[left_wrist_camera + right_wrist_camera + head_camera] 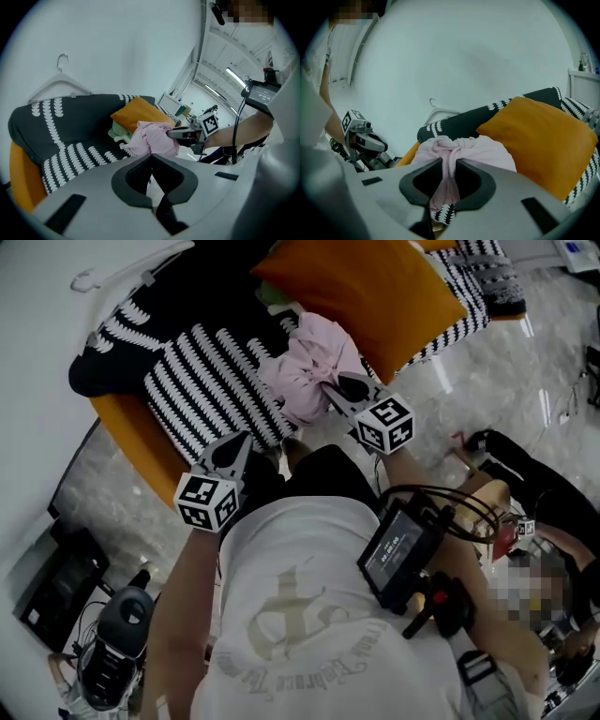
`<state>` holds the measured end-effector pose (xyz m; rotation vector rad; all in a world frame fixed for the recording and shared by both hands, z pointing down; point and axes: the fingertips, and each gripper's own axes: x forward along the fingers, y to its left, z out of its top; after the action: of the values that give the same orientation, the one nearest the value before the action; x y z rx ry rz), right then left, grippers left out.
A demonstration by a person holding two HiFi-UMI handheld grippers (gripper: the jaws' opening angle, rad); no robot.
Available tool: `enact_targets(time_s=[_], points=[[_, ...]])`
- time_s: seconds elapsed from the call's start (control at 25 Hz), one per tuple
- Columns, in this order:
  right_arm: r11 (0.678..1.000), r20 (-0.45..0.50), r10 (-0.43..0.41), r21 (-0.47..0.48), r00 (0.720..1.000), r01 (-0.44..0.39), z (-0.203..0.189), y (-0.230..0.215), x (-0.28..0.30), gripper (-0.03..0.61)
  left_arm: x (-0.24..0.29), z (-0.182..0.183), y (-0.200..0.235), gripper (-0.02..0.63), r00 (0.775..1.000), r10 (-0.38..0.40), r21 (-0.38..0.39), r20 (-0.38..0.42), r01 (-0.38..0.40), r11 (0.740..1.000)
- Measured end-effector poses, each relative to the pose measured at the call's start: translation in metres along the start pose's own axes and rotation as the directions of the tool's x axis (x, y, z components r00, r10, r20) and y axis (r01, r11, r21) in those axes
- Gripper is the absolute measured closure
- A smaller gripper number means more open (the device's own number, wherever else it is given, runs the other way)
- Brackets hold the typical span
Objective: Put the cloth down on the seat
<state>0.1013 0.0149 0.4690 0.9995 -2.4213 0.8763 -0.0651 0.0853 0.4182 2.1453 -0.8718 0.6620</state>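
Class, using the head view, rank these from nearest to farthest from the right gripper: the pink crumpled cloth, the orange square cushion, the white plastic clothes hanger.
1. pink crumpled cloth: clamped in the right gripper, at the centre.
2. orange square cushion: just beyond the cloth, towards the top.
3. white plastic clothes hanger: far off at the upper left.

This is a lounge corner staged in a lab-like hall; an orange armchair (141, 442) carries a black-and-white patterned throw (206, 371) and a plump orange cushion (366, 287); glossy grey stone floor (497, 371); black electronic boxes (52, 582); ceiling strip lights (236, 77).

Head view overhead; gripper views toward seat (216, 371)
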Motion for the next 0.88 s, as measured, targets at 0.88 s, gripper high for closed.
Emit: enact_targets(time_s=[0.88], points=[[0.998,-0.148,0.024,0.055,0.989,-0.016,-0.071,-0.042,0.079,0.494,0.036,-0.061,0.010,0.601,0.998,-0.003,-0.163,-0.060,-0.007,0.987]])
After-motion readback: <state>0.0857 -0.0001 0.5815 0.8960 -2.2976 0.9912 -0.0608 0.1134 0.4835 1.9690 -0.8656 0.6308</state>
